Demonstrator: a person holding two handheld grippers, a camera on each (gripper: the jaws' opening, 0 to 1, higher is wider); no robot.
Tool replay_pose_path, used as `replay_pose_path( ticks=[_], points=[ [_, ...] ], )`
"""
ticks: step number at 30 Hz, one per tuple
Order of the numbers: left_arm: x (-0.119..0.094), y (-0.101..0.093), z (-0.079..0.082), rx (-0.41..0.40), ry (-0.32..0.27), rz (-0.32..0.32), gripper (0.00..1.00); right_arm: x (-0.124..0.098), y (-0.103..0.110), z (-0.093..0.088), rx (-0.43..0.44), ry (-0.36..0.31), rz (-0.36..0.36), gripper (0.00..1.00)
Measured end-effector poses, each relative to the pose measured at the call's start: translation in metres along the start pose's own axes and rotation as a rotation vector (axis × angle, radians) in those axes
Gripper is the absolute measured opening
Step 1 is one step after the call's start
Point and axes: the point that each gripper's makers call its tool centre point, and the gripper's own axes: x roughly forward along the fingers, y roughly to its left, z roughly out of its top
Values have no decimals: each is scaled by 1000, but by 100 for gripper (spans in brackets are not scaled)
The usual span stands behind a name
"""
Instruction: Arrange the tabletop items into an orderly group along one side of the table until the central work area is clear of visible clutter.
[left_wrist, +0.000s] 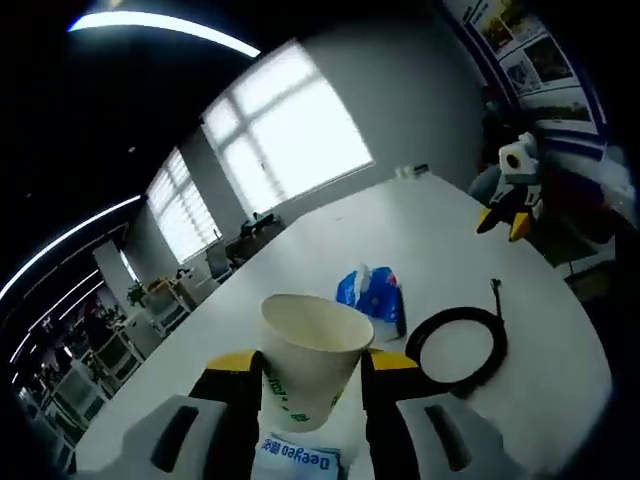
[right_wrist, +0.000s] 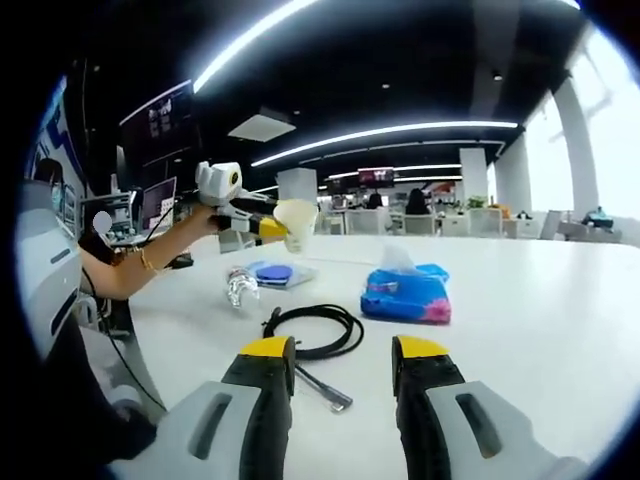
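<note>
A cream paper cup (left_wrist: 312, 335) with green print is held upright off the table, my left gripper (left_wrist: 312, 368) shut on its sides. From the right gripper view the same cup (right_wrist: 297, 221) hangs in the left gripper (right_wrist: 268, 228) above the table's far left. On the white table (left_wrist: 350, 240) beyond it lie a blue tissue pack (left_wrist: 372, 293) and a coiled black cable (left_wrist: 460, 345). My right gripper (right_wrist: 340, 368) stands open, nothing between its jaws, just short of the cable (right_wrist: 315, 330), with the tissue pack (right_wrist: 405, 295) past it to the right.
A crumpled clear wrapper (right_wrist: 238, 288) and a flat blue-centred packet (right_wrist: 272, 272) lie left of the cable. A person's arm (right_wrist: 140, 265) reaches in from the left. The right gripper (left_wrist: 503, 222) hovers at the table's far right edge. Bare tabletop (right_wrist: 540, 310) stretches to the right.
</note>
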Motion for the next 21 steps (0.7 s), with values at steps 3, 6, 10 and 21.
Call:
replay_pose_path(
  ticks=[3,6,10,21],
  points=[
    [-9,4,-3,0,3,13,38,0,0,2,0,-5,-2,37],
    [-16,7,-8,-14,0,31,38,1,1,3,0,-11,0,37],
    [-31,23,-22,-25,44,113,38,7,6,1,3,-7,16,37],
    [-65,48,-41,-118,59,229,38,13,8,1,4,-3,32,37]
  ],
)
